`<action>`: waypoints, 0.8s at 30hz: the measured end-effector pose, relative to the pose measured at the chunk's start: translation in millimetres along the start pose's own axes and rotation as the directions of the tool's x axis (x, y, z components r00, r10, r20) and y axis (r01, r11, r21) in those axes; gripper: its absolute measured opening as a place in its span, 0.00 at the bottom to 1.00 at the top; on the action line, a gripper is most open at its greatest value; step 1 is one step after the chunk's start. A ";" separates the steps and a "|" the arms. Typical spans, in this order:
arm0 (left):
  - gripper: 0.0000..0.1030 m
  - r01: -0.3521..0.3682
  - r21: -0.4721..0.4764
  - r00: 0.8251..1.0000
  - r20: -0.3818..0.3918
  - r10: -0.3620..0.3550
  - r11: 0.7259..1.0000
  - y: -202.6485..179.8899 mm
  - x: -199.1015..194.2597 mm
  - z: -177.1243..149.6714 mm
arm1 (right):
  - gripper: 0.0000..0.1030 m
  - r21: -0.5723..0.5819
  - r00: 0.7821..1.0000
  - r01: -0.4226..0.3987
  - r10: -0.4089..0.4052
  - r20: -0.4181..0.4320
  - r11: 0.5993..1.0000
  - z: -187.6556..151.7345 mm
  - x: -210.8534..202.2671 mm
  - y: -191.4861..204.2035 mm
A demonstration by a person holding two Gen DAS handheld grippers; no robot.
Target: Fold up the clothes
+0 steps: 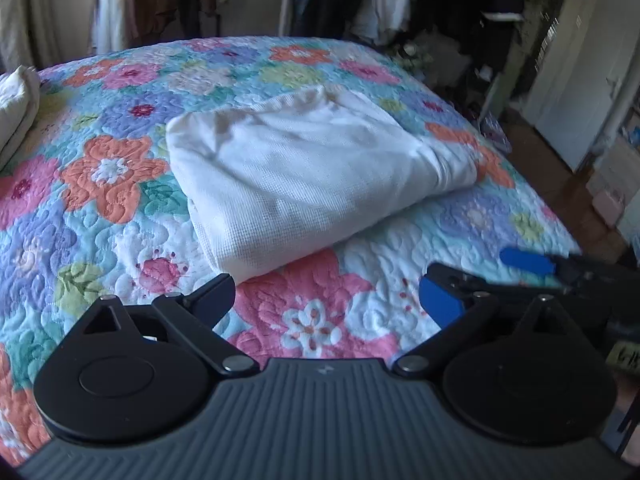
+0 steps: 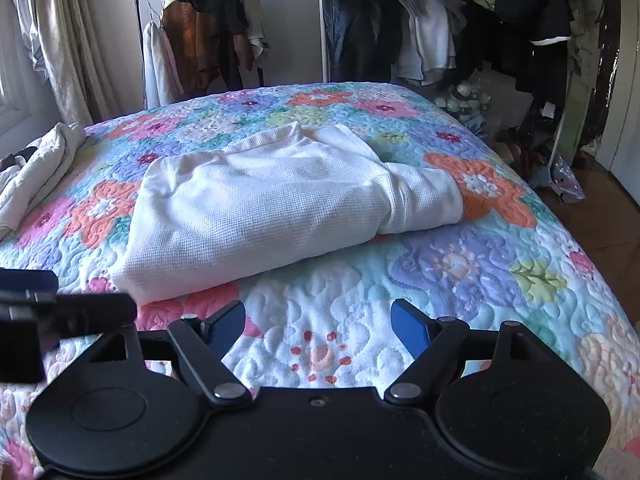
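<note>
A white waffle-knit garment (image 1: 304, 176) lies folded into a thick bundle on the floral quilt (image 1: 320, 320); it also shows in the right wrist view (image 2: 280, 204). My left gripper (image 1: 326, 300) is open and empty, just in front of the bundle's near edge. My right gripper (image 2: 318, 326) is open and empty, a little nearer than the bundle, above the quilt (image 2: 460, 280). The right gripper's blue fingertips (image 1: 528, 260) show at the right of the left wrist view. Part of the left gripper (image 2: 60, 312) shows at the left of the right wrist view.
More pale clothes (image 2: 36, 172) lie piled at the bed's left side, also in the left wrist view (image 1: 16, 108). Clothes racks (image 2: 400, 20) full of garments stand behind the bed. The bed's right edge drops to a wooden floor (image 2: 592, 216) with clutter.
</note>
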State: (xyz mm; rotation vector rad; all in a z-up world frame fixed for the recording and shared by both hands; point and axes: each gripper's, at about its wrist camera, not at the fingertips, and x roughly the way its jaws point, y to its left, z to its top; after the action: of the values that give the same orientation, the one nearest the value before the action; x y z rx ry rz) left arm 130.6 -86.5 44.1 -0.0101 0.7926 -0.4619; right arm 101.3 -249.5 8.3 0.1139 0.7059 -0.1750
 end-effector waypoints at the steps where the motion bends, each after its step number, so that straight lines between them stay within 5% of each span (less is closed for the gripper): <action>1: 0.98 -0.007 -0.003 1.000 0.003 0.007 1.000 0.3 0.0 1.5 | 0.81 -0.007 1.000 0.002 -0.002 -0.003 1.000 -0.2 -0.1 1.1; 7: 1.00 -0.032 -0.013 0.999 -0.003 0.032 0.999 1.1 2.1 3.6 | 0.81 -0.019 1.000 0.012 -0.013 -0.010 1.000 -2.5 0.2 2.6; 13: 1.00 -0.165 -0.019 0.986 0.002 0.165 0.986 -0.4 10.0 -0.3 | 0.81 0.000 1.000 0.009 -0.009 -0.017 1.000 -2.8 1.5 -1.7; 24: 1.00 -0.166 -0.027 0.986 -0.035 0.165 0.986 0.8 19.9 -4.6 | 0.81 0.038 1.000 0.000 0.001 -0.021 0.999 -2.7 4.0 -9.4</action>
State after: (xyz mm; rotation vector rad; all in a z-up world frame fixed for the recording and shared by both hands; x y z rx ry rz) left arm 139.8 -93.1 27.1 0.0357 0.8249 -0.2935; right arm 100.8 -258.8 3.2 0.1526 0.7234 -0.1870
